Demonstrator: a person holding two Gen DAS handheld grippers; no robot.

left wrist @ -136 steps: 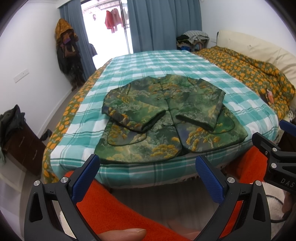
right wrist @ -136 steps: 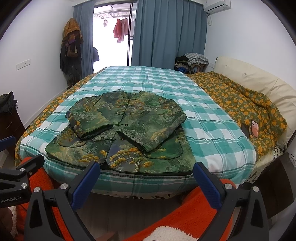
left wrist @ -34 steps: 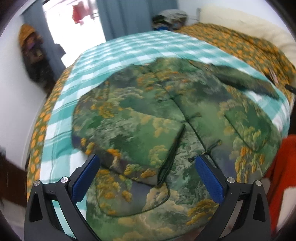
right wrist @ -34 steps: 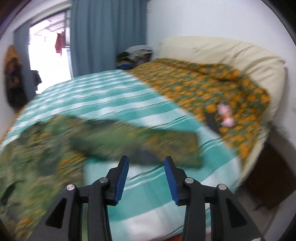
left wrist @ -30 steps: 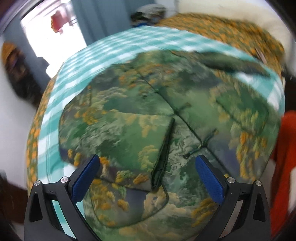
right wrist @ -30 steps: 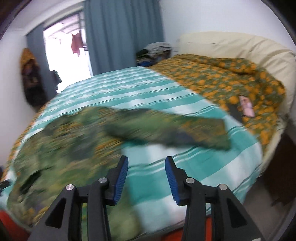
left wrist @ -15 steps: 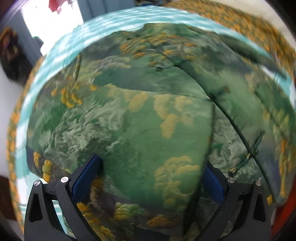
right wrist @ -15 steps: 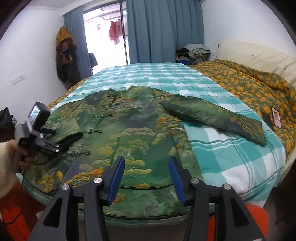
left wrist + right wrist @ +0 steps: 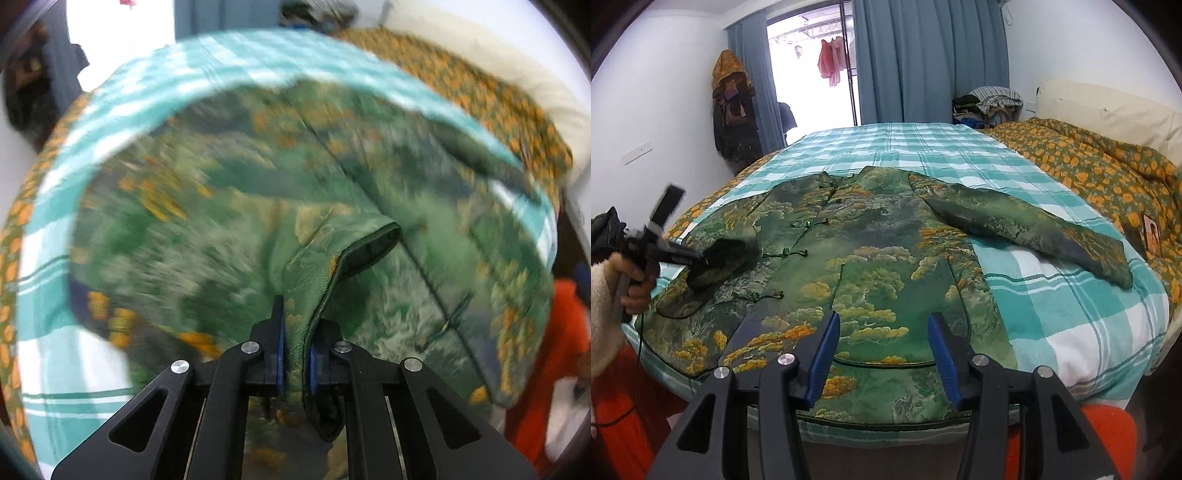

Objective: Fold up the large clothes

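1. While my left gripper (image 9: 294, 350) is clamping the cuff of the jacket's left sleeve (image 9: 343, 254), its pads are pressing the fabric from both sides, so I am treating that grip as closed on cloth.
2. I am holding my right gripper (image 9: 883, 345) partly open and empty, hovering over the near hem of the jacket (image 9: 871, 266), which is lying face up on the checked sheet (image 9: 1071, 314) of the bed.
3. I am reading the key relation as follows: the gripped sleeve is lying folded across the jacket's chest, and its long axis is running from the shoulder toward my left gripper. The jacket's free edge is lying on my left side.
4. The other sleeve (image 9: 1034, 229) is lying spread out to my right, well apart from the left gripper and nearer the right one.
5. I am judging that the coming move is an outward draw of the held cuff to my left, away from the button line (image 9: 798, 254).
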